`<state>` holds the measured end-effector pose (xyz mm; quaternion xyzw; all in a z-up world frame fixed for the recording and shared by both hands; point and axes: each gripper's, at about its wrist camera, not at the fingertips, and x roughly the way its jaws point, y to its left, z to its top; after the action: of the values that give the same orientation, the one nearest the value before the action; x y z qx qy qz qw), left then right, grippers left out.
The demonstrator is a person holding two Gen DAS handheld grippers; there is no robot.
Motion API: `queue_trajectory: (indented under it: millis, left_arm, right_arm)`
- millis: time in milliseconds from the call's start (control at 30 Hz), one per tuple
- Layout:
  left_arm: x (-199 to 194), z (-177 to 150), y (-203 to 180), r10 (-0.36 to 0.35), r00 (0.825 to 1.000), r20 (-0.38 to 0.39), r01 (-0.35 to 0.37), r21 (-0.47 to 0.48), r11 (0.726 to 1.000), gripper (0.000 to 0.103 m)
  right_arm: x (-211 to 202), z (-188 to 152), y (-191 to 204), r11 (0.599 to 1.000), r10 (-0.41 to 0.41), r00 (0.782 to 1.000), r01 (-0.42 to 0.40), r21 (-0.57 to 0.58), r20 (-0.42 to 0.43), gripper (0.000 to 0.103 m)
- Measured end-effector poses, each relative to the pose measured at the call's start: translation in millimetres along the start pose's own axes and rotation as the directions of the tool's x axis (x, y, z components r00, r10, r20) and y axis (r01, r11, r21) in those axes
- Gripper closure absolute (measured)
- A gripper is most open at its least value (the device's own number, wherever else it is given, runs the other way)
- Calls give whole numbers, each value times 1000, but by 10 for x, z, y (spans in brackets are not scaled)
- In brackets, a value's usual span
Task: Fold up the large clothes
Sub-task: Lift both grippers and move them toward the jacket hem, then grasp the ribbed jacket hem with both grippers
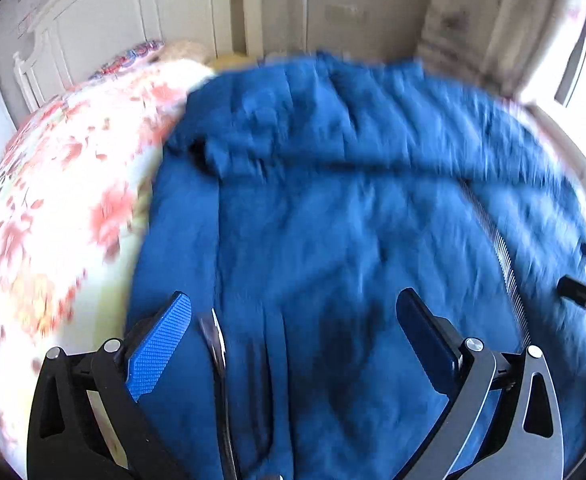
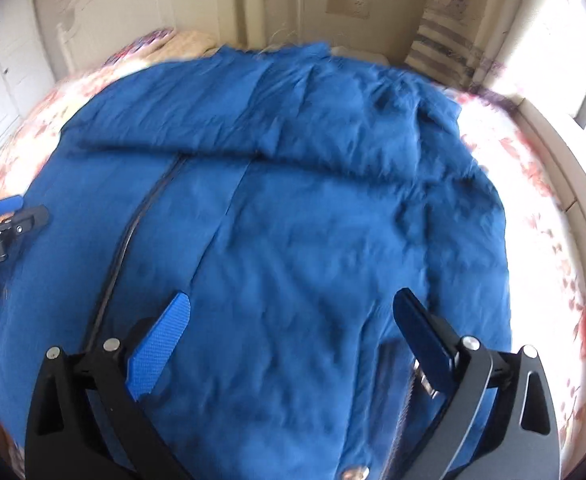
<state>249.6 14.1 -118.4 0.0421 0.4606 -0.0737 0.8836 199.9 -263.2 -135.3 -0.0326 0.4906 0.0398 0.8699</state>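
jacket: big blue jacket (image 2: 293, 208) spread flat on the bed, filling pretty much everything ahead of both sets of jaws. Both views are motion-blurred, so fine detail is mushy.
zipper: dark zipper (image 2: 133, 240) runs up the jacket, just left of the right gripper's left pad; in the left wrist view the same toothed line (image 1: 501, 256) sits off to the right of that gripper.
collar end: far side of the jacket is bunched into a thick fold (image 1: 333, 128), well beyond the jaws.
left gripper: left gripper (image 1: 293, 304) hovers low over the blue fabric, jaws spread wide, nothing between them.
right gripper: right gripper (image 2: 291, 304) same deal, jaws wide apart over the jacket, pinching nothing. A metal zipper pull (image 2: 425, 380) shows just beside its right pad.
bedspread: floral bedspread (image 1: 53, 200) shows left of the left jaws, and again right of the right jaws.
headboard: white headboard (image 1: 105, 12) far off to the upper left.
window: bright window (image 2: 565, 40) far right.
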Motion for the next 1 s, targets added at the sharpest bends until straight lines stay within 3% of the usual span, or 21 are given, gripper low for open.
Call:
queue_trajectory:
  millis: [33,133,233,333,433,467,600,700,800,833,933,1000]
  left_arm:
    - [99,-61,-52,22,999,-41,-20,31,999,4]
    - [19,-117,-8,27,999,-31,-26,1,1000,5]
    - [-327,-257,35,-12,999,52,13,-36,999,5]
    - [-593,-492,-79,-85,990,108,84,14,996,5]
    - [-451,-783,-318,-27,998,53,20,121,992,5]
    - [-348,-847,-343,-13,999,33,9,130,992,4]
    - [-390,-887,-193,-28,998,47,24,83,996,4]
    - [-597,-972,-167,-32,996,89,23,97,995,5]
    - [-646,-1173,-199,-24,997,78,14,125,992,4]
    - [-597,-1260,-196,-23,997,80,12,132,991,4]
    - [-660,-1340,-111,-56,994,95,47,91,995,4]
    - [-775,-1365,-68,-35,992,119,26,79,997,4]
  right_arm:
    - [-1,-49,21,1000,-11,1000,12,-18,25,2]
    - [-153,-102,41,1000,-21,1000,21,12,21,3]
    - [-485,-269,148,999,-2,995,7,-48,97,3]
    - [-642,-485,224,995,22,993,-10,-101,119,3]
    - [-466,-790,200,991,37,998,-30,-130,45,2]
    - [-496,-853,195,992,58,995,-48,-117,81,2]
    - [-647,-893,170,996,20,997,-13,-86,78,3]
    - [-834,-1044,205,995,56,992,-45,-93,114,3]
    - [-774,-1250,258,988,75,993,-62,-139,88,3]
    - [-766,-1341,268,986,67,990,-47,-158,123,2]
    - [-859,-1448,204,991,82,986,-65,-116,145,3]
    - [-959,-1456,180,994,67,987,-53,-98,148,3]
